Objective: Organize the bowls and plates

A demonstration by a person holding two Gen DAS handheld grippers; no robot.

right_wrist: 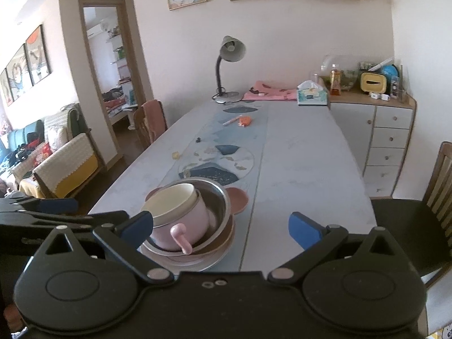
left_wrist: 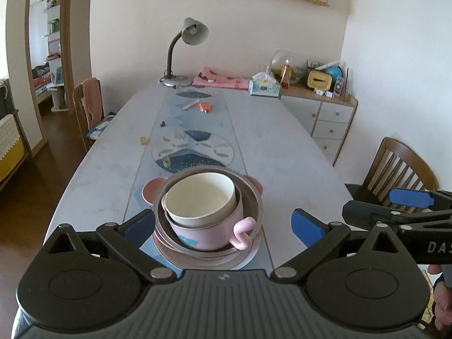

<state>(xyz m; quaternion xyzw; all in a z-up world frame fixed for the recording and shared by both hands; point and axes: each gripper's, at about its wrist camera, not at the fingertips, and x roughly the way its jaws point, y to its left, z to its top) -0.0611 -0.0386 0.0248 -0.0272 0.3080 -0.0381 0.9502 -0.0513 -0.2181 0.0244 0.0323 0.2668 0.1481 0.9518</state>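
The left tongs (left_wrist: pixel 223 224) stood wide open, gripping nothing, their blue pads on either side of a stack of dishes at the near end of the tabletop (left_wrist: pixel 282 152). In the left wrist view the stack sat at about 6 o'clock of the tabletop, on the patterned runner (left_wrist: pixel 180 118). At the bottom lay a pale plate (left_wrist: pixel 248 257), with a pink eared plate (left_wrist: pixel 154 190) showing behind the stack at 10 and 2 o'clock. On these rested a steel bowl (left_wrist: pixel 251 195), inside it a pink cup (left_wrist: pixel 206 233) with its looped handle turned toward 5 o'clock, and inside the cup a cream bowl (left_wrist: pixel 200 200), tilted slightly.

The right tongs (right_wrist: pixel 220 227) were likewise spread open and empty. In the right wrist view their left pad (right_wrist: pixel 138 226) hung just in front of the cup, while the right pad was over bare tabletop well to 3 o'clock of the stack. Whether that pad touched the cup could not be told.

Farther off, at 12 o'clock, a grey desk lamp (left_wrist: pixel 183 53) stood at the far end beside a pink cloth (left_wrist: pixel 220 80) and a tissue box (left_wrist: pixel 264 86). A wooden chair (left_wrist: pixel 395 166) stood at 3 o'clock.
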